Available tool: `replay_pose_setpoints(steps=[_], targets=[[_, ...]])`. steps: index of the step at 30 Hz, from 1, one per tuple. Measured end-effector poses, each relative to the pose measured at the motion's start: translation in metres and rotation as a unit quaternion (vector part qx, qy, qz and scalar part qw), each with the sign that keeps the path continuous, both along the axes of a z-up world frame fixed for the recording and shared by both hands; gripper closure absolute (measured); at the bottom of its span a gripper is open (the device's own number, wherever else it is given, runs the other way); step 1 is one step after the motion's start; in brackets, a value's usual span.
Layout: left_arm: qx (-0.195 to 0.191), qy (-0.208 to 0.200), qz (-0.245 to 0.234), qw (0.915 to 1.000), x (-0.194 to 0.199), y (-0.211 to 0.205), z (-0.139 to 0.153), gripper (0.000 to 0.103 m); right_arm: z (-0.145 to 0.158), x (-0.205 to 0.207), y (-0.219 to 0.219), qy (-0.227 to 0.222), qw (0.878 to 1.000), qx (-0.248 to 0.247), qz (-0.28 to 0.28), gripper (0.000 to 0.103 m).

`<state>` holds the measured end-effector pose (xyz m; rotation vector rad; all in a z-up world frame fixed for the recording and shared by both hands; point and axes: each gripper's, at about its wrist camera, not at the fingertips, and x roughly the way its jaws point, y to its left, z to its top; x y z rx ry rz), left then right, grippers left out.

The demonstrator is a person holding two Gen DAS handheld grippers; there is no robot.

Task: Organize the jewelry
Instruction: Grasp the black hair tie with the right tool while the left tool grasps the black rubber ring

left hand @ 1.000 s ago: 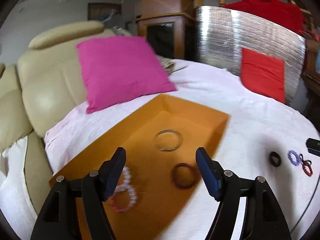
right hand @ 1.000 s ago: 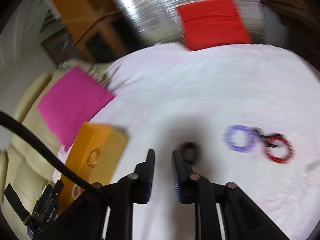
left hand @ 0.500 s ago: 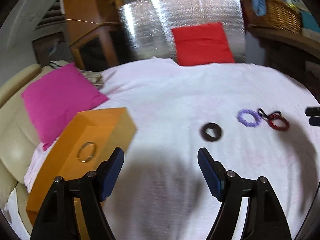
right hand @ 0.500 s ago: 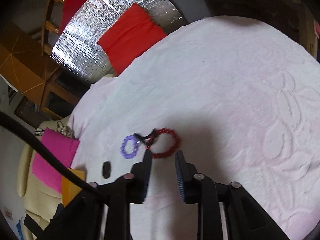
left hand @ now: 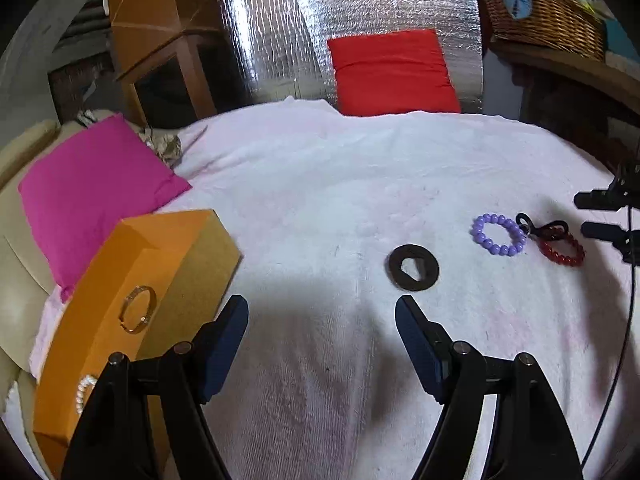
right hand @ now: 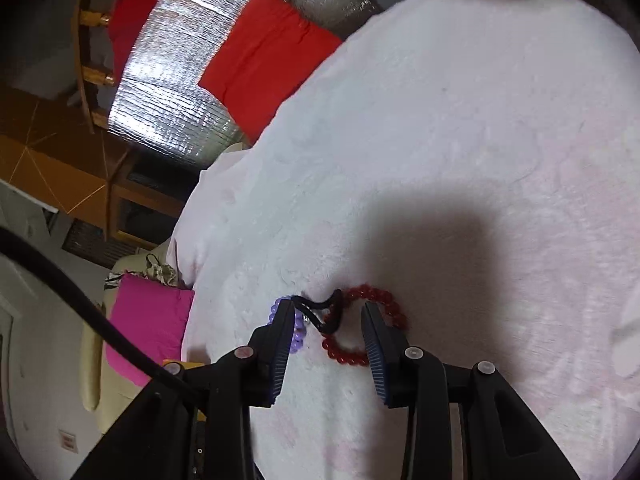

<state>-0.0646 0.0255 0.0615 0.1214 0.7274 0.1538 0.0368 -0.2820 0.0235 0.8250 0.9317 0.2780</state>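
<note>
An orange box (left hand: 132,264) at the left holds a gold bangle (left hand: 137,309) and a pearl bracelet (left hand: 83,392). On the white towel lie a black ring (left hand: 413,267), a purple bead bracelet (left hand: 498,234), a black hair tie (left hand: 541,229) and a red bead bracelet (left hand: 562,249). My left gripper (left hand: 320,312) is open and empty, just short of the black ring. My right gripper (right hand: 326,318) is open low over the hair tie (right hand: 326,312), with the red bracelet (right hand: 362,328) and purple bracelet (right hand: 294,330) at its fingers.
A pink cushion (left hand: 88,192) lies on a cream sofa behind the box. A red cushion (left hand: 392,72) leans on a silver foil panel (left hand: 288,40) at the back. A wicker basket (left hand: 544,20) stands at the far right. The white towel (left hand: 340,184) covers the surface.
My left gripper swung right from over the box toward the black ring. My right gripper moved to the bracelets, came down low over them and opened wider.
</note>
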Motion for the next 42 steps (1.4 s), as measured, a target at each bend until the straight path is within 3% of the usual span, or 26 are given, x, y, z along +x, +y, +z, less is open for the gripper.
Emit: replay_pose_setpoints(steps=[3, 5, 7, 9, 20, 24, 30, 34, 35, 37, 38, 40, 42], targets=[[-0.029, 0.017, -0.005, 0.9994, 0.009, 0.006, -0.007, 0.026, -0.010, 0.011, 0.005, 0.011, 1.000, -0.002, -0.007, 0.065], [-0.044, 0.027, -0.013, 0.9986, 0.014, 0.005, -0.012, 0.026, -0.018, 0.016, 0.008, 0.021, 1.000, 0.006, -0.010, 0.072], [-0.049, 0.030, -0.022, 0.9981, 0.016, 0.002, -0.014, 0.026, -0.021, 0.019, 0.012, 0.026, 1.000, 0.006, -0.011, 0.092], [-0.052, 0.032, -0.033, 0.9976, 0.020, -0.002, -0.016, 0.026, -0.021, 0.019, 0.017, 0.022, 0.999, -0.013, -0.019, 0.097], [-0.121, 0.043, -0.073, 0.9890, 0.042, -0.009, -0.024, 0.024, 0.009, -0.017, -0.011, -0.035, 0.998, 0.012, -0.058, 0.097], [-0.122, 0.052, -0.065, 0.9890, 0.057, -0.010, -0.031, 0.024, 0.010, -0.023, -0.015, -0.035, 0.998, 0.017, -0.058, 0.097], [-0.152, 0.065, -0.056, 0.9846, 0.070, -0.009, -0.041, 0.024, 0.007, -0.022, -0.013, -0.024, 0.998, 0.015, -0.055, 0.097], [-0.139, 0.063, -0.060, 0.9865, 0.075, -0.017, -0.044, 0.024, 0.009, -0.022, -0.012, -0.025, 0.998, 0.012, -0.052, 0.097], [-0.142, 0.061, -0.062, 0.9860, 0.076, -0.017, -0.045, 0.026, 0.009, -0.023, -0.010, -0.027, 0.998, 0.009, -0.049, 0.097], [-0.151, 0.061, -0.064, 0.9846, 0.078, -0.017, -0.045, 0.058, 0.012, -0.021, -0.005, -0.030, 0.999, 0.005, -0.043, 0.097], [-0.147, 0.062, -0.064, 0.9851, 0.078, -0.017, -0.045, 0.063, 0.013, -0.022, -0.003, -0.031, 0.999, 0.004, -0.040, 0.097], [-0.142, 0.058, -0.068, 0.9858, 0.077, -0.016, -0.044, 0.081, 0.014, -0.021, 0.002, -0.035, 0.999, 0.001, -0.035, 0.097], [-0.148, 0.056, -0.067, 0.9852, 0.076, -0.012, -0.041, 0.087, 0.016, -0.021, 0.007, -0.039, 0.999, -0.002, -0.028, 0.097]])
